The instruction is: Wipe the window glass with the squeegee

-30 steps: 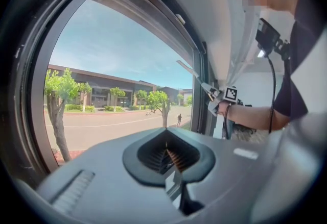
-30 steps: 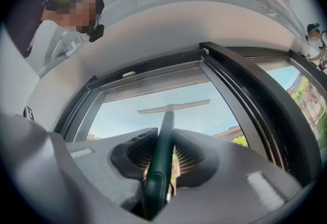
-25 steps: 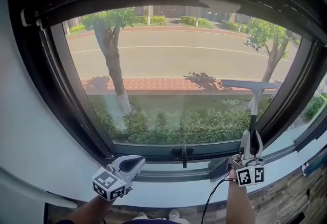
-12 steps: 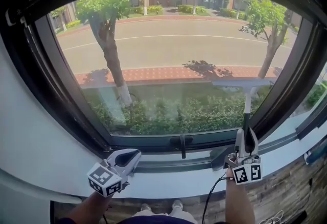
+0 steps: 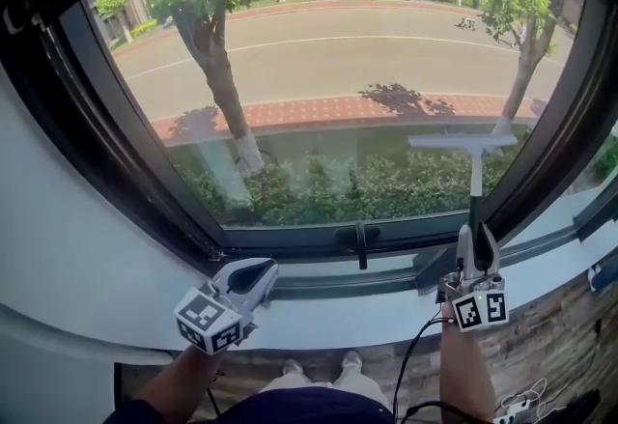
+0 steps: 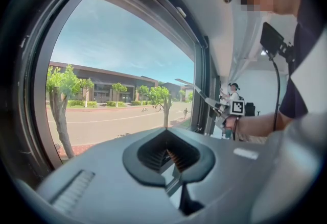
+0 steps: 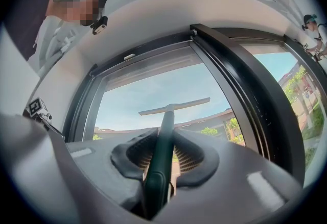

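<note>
The squeegee has a pale blade [image 5: 462, 141] lying level against the lower right of the window glass [image 5: 328, 84] and a dark green handle [image 5: 475, 205] running down from it. My right gripper [image 5: 477, 248] is shut on that handle, just above the sill. In the right gripper view the handle [image 7: 160, 159] sits clamped between the jaws, and the blade [image 7: 173, 107] shows ahead against the sky. My left gripper [image 5: 259, 269] hovers over the sill at lower left, shut with nothing in it [image 6: 168, 159]. It sees the right gripper [image 6: 232, 108] and the squeegee [image 6: 191, 89] from the side.
A dark frame [image 5: 106, 152] surrounds the glass, with a vertical post [image 5: 555, 123] close to the blade's right end. A black latch [image 5: 359, 240] sits on the bottom rail. A white sill [image 5: 357, 316] runs below. A cable [image 5: 410, 364] hangs from the right gripper.
The squeegee blade has come lower on the glass, closer to the bottom rail, with the right gripper drawing it down. The head view has tilted. The left gripper has barely moved.
</note>
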`<state>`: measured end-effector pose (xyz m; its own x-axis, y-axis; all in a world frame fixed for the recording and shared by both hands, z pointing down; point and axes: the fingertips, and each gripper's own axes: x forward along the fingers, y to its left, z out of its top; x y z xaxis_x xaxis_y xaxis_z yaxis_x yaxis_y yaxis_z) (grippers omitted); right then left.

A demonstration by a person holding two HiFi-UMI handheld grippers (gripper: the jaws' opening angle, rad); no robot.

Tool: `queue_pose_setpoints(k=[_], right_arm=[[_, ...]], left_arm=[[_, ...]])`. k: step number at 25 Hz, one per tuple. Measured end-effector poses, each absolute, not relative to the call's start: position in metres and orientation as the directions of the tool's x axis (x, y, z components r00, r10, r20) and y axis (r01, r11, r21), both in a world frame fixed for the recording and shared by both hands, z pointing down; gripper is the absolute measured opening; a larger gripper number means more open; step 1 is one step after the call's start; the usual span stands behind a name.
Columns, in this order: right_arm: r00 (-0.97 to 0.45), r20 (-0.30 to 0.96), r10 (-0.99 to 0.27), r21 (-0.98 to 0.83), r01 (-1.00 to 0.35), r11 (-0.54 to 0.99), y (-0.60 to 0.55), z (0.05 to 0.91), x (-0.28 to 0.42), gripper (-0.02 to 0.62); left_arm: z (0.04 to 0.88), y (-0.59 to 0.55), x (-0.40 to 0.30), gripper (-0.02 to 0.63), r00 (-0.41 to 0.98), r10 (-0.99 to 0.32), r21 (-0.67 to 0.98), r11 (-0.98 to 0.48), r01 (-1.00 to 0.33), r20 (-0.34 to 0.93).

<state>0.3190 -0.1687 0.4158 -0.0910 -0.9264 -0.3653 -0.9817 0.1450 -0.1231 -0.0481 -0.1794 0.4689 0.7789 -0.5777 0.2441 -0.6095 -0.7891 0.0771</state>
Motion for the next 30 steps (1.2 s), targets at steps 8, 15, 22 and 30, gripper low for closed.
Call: queue_pose_setpoints(k=[8,15,22,30], right_arm=[[-0.079,-0.320,-0.944,-0.150,-0.980,0.133,-0.161,0.449,0.321,0.101],[-0.080,-0.300,-0.951,-0.158,-0.979,0.132,-0.159,0.471,0.322,0.101],[-0.084,-0.280,-0.956,-0.172,-0.976,0.136,-0.156,0.491,0.322,0.101],[-0.085,-0.249,-0.965,-0.197,-0.971,0.136,-0.154,0.517,0.319,0.101]], left_arm=[[0.476,-0.173,-0.049,0.008,0.777,-0.571,0.103,-0.784,-0.612,0.265],[0.486,-0.173,-0.052,0.006,0.766,-0.570,0.115,-0.775,-0.621,0.296],[0.486,-0.171,-0.047,0.008,0.755,-0.576,0.111,-0.767,-0.632,0.314],[0.495,-0.168,-0.044,0.008,0.760,-0.555,0.123,-0.775,-0.620,0.337]])
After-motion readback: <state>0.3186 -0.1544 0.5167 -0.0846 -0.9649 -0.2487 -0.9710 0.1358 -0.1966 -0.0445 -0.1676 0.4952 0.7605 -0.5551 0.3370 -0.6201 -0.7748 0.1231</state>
